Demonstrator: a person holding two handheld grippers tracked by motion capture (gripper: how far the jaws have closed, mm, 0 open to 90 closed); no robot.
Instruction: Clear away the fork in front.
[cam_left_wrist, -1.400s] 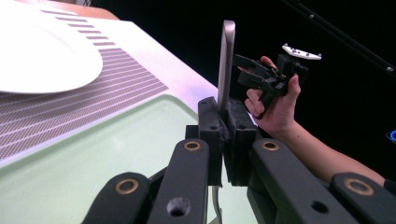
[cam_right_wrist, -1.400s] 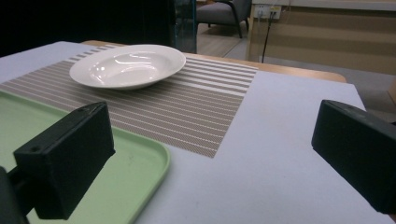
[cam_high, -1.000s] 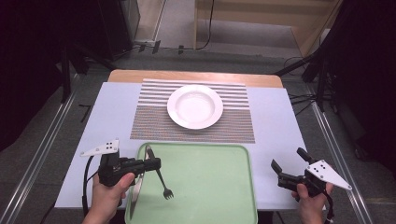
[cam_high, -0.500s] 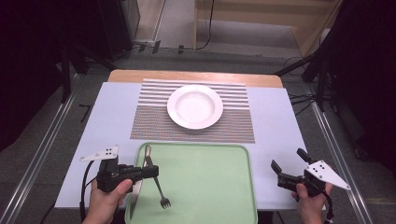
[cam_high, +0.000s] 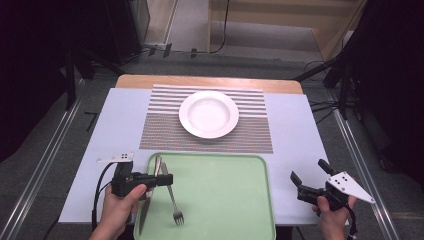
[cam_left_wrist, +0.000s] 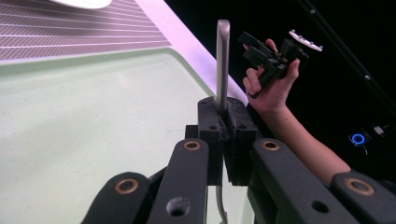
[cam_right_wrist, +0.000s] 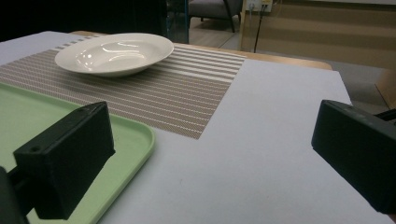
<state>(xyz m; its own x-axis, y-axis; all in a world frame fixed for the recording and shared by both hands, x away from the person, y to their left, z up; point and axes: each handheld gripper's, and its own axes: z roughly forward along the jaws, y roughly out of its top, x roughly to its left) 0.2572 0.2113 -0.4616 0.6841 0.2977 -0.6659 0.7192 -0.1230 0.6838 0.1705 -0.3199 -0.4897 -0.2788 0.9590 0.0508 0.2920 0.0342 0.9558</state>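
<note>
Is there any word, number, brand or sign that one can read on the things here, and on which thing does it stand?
None: no readable text stands on the plate, the striped placemat, the green tray, the fork or either gripper.
Too small to read: a glowing blue ring on a dark device beyond the table shows no legible mark.

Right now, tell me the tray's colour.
Pale green tray, clearest in the high view.
</note>
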